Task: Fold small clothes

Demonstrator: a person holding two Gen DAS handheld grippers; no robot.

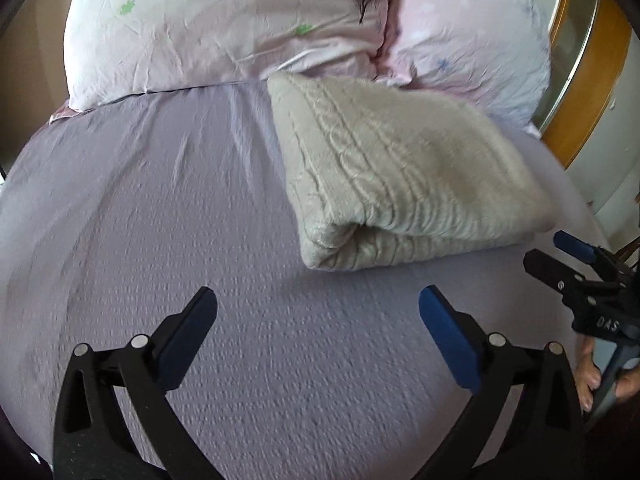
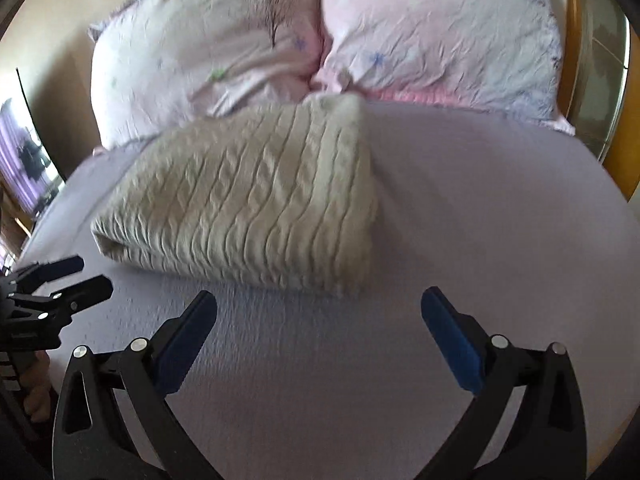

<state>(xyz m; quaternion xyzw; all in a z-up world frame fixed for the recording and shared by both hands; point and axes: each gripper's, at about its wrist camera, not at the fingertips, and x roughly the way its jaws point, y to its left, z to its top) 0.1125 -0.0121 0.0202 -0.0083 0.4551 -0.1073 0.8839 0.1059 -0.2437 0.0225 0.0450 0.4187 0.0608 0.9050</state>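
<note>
A cream cable-knit sweater [image 1: 396,172] lies folded into a thick rectangle on the lilac bed sheet [image 1: 180,220], its far edge near the pillows. It also shows in the right wrist view [image 2: 248,200]. My left gripper [image 1: 318,300] is open and empty, hovering over bare sheet just in front of the sweater's near left corner. My right gripper [image 2: 319,300] is open and empty, just in front of the sweater's near edge. The right gripper also shows at the right edge of the left wrist view [image 1: 560,252], and the left gripper at the left edge of the right wrist view [image 2: 84,276].
Two pale pink patterned pillows [image 1: 224,28] [image 1: 472,40] lie at the head of the bed, touching the sweater's far end. A wooden headboard frame [image 1: 592,60] curves along the right side. A screen [image 2: 24,152] stands beyond the bed's left edge.
</note>
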